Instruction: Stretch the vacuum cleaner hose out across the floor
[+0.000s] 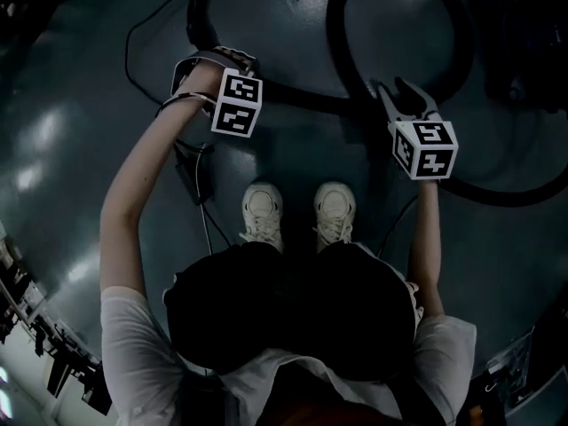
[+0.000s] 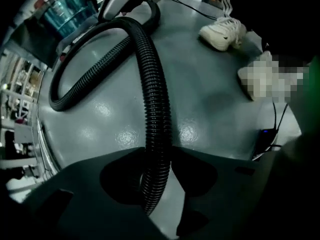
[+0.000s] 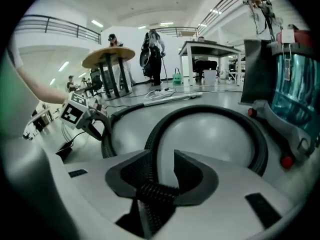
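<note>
**Hose in both grips, loop not yet pulled flat**

Vacuum hose [image 2: 152,94]: black and ribbed, lying on the grey floor [image 2: 210,99] in curves, not straight. Head view shows one big loop at 12 to 1 o'clock of the person's shoes [image 1: 263,211]. Another run sweeps off toward 3 o'clock. The hose seems to lead toward the vacuum cleaner [image 3: 295,84], with its teal canister at 2 o'clock in the right gripper view.

Left gripper [image 2: 159,151]: points down at the floor, fingers closed on the hose. The hose fills the gap between them and runs on toward 12 o'clock. This reads as the anchor, pinning one stretch low so slack cannot follow.

Right gripper [image 3: 164,170]: fingers clamped on the hose, a ribbed section crossing deep between them. The loop arcs ahead from 11 round to 3 o'clock. Likely the pulling end.

The grippers sit apart on the same hose, at 11 and 1 o'clock of the shoes. Judgement: stretching is under way, with most of the curl left. Thin cables [image 1: 206,220] near the left shoe are a snag risk.
</note>
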